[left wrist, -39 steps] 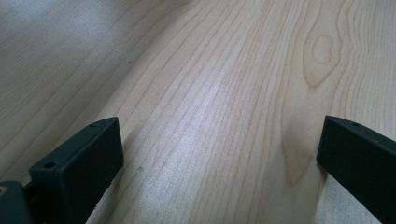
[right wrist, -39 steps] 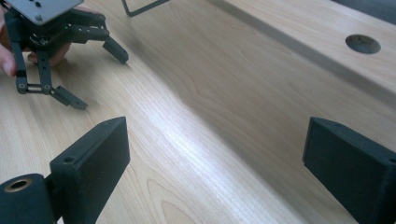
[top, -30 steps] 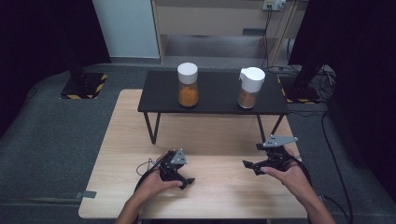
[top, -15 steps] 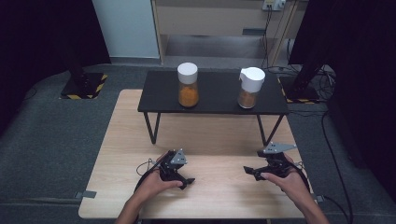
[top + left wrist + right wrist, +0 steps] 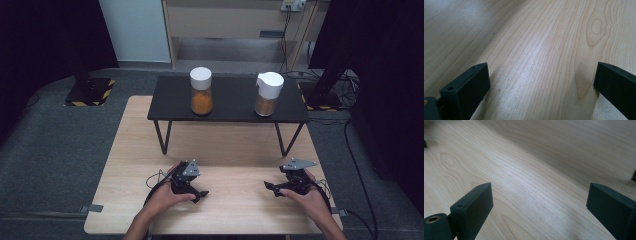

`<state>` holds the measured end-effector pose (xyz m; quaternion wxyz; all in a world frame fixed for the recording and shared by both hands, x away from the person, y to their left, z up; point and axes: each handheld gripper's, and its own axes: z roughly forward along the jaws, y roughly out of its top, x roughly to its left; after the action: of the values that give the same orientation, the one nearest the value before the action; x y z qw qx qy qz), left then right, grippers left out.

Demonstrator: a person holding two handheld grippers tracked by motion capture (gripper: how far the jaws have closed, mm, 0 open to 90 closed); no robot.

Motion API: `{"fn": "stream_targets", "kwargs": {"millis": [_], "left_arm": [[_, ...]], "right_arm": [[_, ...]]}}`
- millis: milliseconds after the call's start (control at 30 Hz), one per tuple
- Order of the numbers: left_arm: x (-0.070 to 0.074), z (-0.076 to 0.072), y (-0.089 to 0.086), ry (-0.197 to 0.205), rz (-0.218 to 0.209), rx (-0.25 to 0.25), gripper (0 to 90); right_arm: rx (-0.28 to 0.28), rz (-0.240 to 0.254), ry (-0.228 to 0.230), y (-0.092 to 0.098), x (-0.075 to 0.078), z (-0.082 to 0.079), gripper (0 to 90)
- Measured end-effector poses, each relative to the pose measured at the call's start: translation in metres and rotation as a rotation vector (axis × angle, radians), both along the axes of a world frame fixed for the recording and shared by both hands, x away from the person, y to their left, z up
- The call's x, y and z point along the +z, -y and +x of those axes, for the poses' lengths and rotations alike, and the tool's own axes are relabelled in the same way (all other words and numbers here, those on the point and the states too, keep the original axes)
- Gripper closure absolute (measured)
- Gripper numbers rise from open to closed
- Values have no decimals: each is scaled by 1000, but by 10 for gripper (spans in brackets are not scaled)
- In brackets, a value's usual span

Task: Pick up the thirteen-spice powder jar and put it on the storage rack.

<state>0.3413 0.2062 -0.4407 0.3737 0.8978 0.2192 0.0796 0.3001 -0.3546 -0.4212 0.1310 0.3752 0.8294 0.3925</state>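
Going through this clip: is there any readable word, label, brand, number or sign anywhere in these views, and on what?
No readable text.
Clear jar with white lid and orange powder: no label shows.
Clear jar with white spout lid and brown contents: no label shows.
Yellow-and-black hazard stripes on the black floor plate: a marking, no words.

Wooden table (image 5: 235, 150), black shelf (image 5: 227, 102)

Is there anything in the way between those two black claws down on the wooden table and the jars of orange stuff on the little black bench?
Nothing visible stands between them. The left gripper and right gripper sit low over the wooden table, jaws open and empty. Bare wood stretches ahead to the black bench, where the white-capped jar and spouted jar stand raised.
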Motion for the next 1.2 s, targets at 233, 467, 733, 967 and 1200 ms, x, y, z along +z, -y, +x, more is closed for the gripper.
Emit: {"fn": "stream_targets", "kwargs": {"millis": [233, 467, 733, 967, 1200], "left_arm": [[0, 0, 0, 0, 0, 0, 0], [0, 0, 0, 0, 0, 0, 0], [0, 0, 0, 0, 0, 0, 0], [-1, -1, 0, -1, -6, 5, 0], [-1, 0, 0, -1, -5, 3, 0]], "right_arm": [[-28, -5, 12, 3, -8, -2, 73], [-36, -21, 9, 1, -15, -2, 68], [-26, -52, 4, -4, -21, -3, 61], [-26, -54, 2, -4, -21, -3, 57], [-20, -81, 8, -9, -20, -4, 42]]}}
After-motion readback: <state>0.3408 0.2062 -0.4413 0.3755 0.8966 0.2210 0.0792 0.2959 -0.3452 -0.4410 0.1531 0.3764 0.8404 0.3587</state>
